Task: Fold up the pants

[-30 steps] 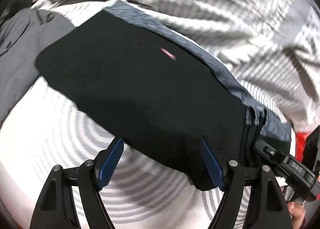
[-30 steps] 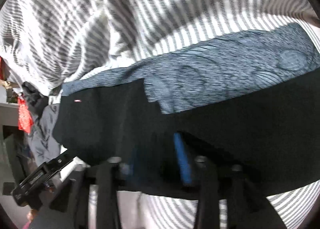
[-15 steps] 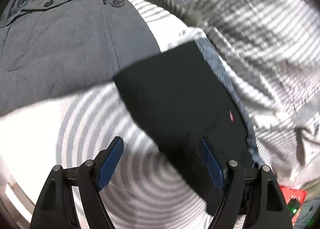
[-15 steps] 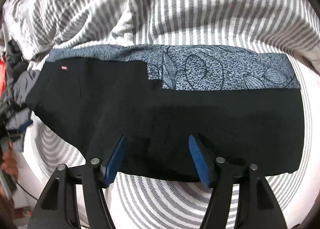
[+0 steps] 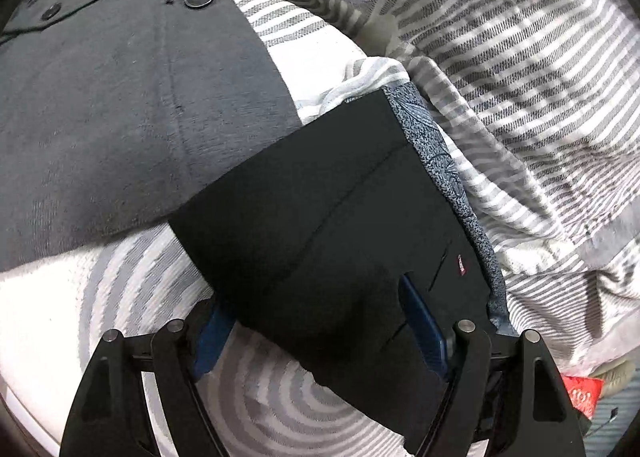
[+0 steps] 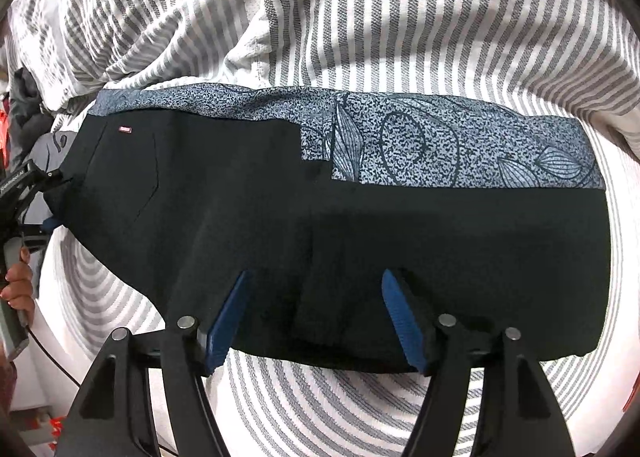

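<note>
Black pants (image 6: 280,217) with a blue-grey leaf-print panel (image 6: 460,149) and a small red tag (image 6: 125,130) lie flat, folded lengthwise, on striped bedding. In the left wrist view the pants (image 5: 320,217) run away from me, print edge on the right. My left gripper (image 5: 316,321) is open; its left pad sits under the pants' near edge and its right pad lies on top of the fabric. My right gripper (image 6: 314,309) is open, both blue pads resting over the pants' near edge. The left gripper (image 6: 24,193) also shows at the pants' left end.
A grey buttoned garment (image 5: 120,97) lies to the left of the pants. A rumpled grey-and-white striped blanket (image 6: 360,17) is bunched behind them. The sheet under me has a ring pattern (image 6: 340,409). A red item (image 5: 580,393) lies at the right edge.
My right gripper opened, let go of the pants and pulled back. My left gripper swung to the pants' left end and moved in so its pads straddle the edge.
</note>
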`<state>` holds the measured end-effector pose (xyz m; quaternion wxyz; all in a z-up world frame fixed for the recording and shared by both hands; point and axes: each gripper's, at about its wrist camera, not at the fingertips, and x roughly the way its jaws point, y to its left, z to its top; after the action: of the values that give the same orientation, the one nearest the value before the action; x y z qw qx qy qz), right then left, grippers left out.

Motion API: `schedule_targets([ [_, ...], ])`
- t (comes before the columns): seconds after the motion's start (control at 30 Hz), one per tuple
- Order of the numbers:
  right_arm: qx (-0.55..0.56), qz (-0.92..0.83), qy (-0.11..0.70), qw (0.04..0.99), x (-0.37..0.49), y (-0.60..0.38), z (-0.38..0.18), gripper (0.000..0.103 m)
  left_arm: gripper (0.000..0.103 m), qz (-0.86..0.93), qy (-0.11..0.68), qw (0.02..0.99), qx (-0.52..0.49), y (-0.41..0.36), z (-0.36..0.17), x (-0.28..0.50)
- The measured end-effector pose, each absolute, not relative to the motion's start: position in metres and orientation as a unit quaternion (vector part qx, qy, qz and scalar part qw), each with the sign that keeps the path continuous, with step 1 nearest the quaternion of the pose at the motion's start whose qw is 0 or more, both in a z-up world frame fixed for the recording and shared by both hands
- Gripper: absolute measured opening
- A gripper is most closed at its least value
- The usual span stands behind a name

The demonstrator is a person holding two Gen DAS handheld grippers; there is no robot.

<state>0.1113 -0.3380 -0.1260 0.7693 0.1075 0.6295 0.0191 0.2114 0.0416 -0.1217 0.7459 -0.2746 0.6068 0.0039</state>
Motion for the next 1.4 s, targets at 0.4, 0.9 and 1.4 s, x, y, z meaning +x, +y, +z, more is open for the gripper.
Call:
schedule_targets([
  [0.4, 0.141, 0.014, 0.635, 0.759, 0.122, -0.345, -0.119, 0.07, 0.033, 0.021, 0.578, 0.798, -0.17, 0.022, -0.094, 0.208],
  [0.9, 0.236, 0.242, 0.657, 0.674, 0.253, -0.227, -0.056, 0.081, 0.029, -0.019, 0.504, 0.861, 0.066, -0.047, -0.06, 0.188],
  [1.4, 0.125, 0.318, 0.743, 0.576, 0.318, -0.072, -0.102, 0.081, 0.029, -0.058, 0.47, 0.873, 0.117, -0.057, -0.052, 0.177],
])
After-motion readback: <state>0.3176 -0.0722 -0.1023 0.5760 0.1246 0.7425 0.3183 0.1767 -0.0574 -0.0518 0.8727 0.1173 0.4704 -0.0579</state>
